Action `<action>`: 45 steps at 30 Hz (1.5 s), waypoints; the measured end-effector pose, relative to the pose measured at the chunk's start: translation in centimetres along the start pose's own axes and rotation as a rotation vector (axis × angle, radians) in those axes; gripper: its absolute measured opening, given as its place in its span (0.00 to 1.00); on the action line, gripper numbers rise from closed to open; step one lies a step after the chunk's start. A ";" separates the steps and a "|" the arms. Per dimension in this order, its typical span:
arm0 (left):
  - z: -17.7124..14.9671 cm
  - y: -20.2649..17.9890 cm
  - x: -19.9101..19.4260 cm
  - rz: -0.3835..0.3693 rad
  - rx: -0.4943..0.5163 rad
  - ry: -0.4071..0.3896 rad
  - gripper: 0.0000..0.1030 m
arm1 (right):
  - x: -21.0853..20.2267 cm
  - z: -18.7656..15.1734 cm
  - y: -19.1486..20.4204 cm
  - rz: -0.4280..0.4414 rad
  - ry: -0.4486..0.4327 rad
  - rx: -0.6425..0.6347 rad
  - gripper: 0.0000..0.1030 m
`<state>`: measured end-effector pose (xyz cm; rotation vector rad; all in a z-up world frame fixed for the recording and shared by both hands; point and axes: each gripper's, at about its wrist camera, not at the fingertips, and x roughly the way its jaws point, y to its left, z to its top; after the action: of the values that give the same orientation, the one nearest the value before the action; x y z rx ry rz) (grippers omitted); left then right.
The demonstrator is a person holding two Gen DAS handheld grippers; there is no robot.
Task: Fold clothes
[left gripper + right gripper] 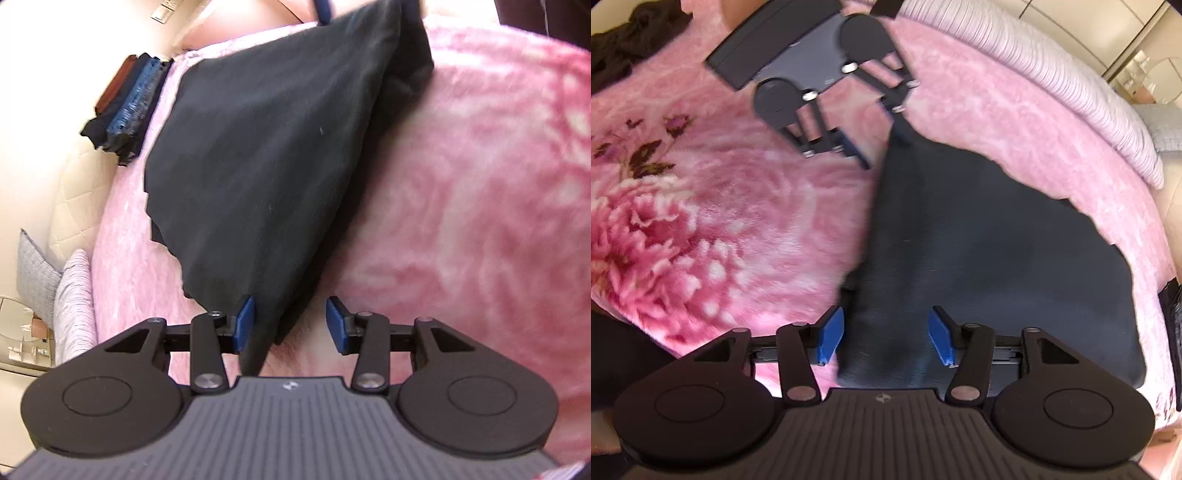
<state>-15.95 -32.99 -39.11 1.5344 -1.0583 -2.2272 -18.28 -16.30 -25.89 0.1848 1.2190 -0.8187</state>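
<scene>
A black garment (266, 155) lies on a bed covered by a fluffy pink blanket (480, 184), stretched into a long, roughly triangular sheet that already looks doubled over, with a second layer showing along one edge. It is thin, soft cloth: light to lift, limp, sure to sag and crease wherever it is not supported, and it looks likely to drag on the blanket's pile rather than slide. The sensible places to hold it are its corners and hems, one at each end, so the span stays taut.

The left tool (290, 325) sits at one narrow end, its blue pads spread apart, with a tail of cloth lying between them but not pinched. The right tool (886, 336) sits at the opposite end, also spread, its pads either side of the fabric edge without closing on it (both frames are motion-blurred, so fine contact is hard to judge).

Further off, a stack of folded clothes (125, 107) rests by the bed's edge, and a striped pillow (1052, 96) lies beyond.
</scene>
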 end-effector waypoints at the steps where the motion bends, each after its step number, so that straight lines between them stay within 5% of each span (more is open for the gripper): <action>1: -0.2 0.0 0.4 -0.004 0.006 0.000 0.38 | 0.8 0.2 0.6 -0.005 0.024 0.000 0.53; 7: -0.7 -0.1 1.2 0.004 0.070 -0.027 0.44 | 4.7 -0.3 3.0 -0.096 0.148 -0.048 0.59; 10: -0.5 -0.8 0.6 0.042 0.113 -0.068 0.62 | 4.8 -0.8 3.2 -0.129 0.124 -0.079 0.58; 13: -0.3 -0.6 1.2 0.042 0.133 -0.100 0.63 | 4.9 -1.1 2.4 -0.130 0.114 -0.068 0.52; 16: -0.1 -0.3 2.0 0.034 0.153 -0.126 0.67 | 5.1 -1.0 1.5 -0.121 0.120 -0.066 0.36; 18: 0.0 0.0 2.5 0.028 0.167 -0.144 0.73 | 5.4 -0.7 1.0 -0.119 0.125 -0.059 0.07; 19: 0.1 0.2 2.7 0.025 0.172 -0.151 0.73 | 5.4 -0.6 0.6 -0.125 0.128 -0.044 0.07; 21: 0.2 1.0 3.3 0.012 0.178 -0.146 0.69 | 5.1 -0.3 -0.4 -0.116 0.124 -0.001 0.06; 23: 0.2 1.7 3.9 -0.001 0.191 -0.120 0.26 | 4.6 0.0 -1.2 -0.115 0.111 0.027 0.05; 32: 0.1 4.5 3.8 -0.091 0.172 -0.118 0.13 | 1.7 0.5 -4.5 -0.080 0.053 0.107 0.04; 45: 0.4 4.4 -4.2 -0.260 0.128 -0.116 0.12 | -4.0 1.0 -0.1 0.115 0.026 0.060 0.07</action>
<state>-15.43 -33.55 -33.09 1.6997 -1.1086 -2.4920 -18.08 -15.07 -21.92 0.3123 1.1981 -0.7547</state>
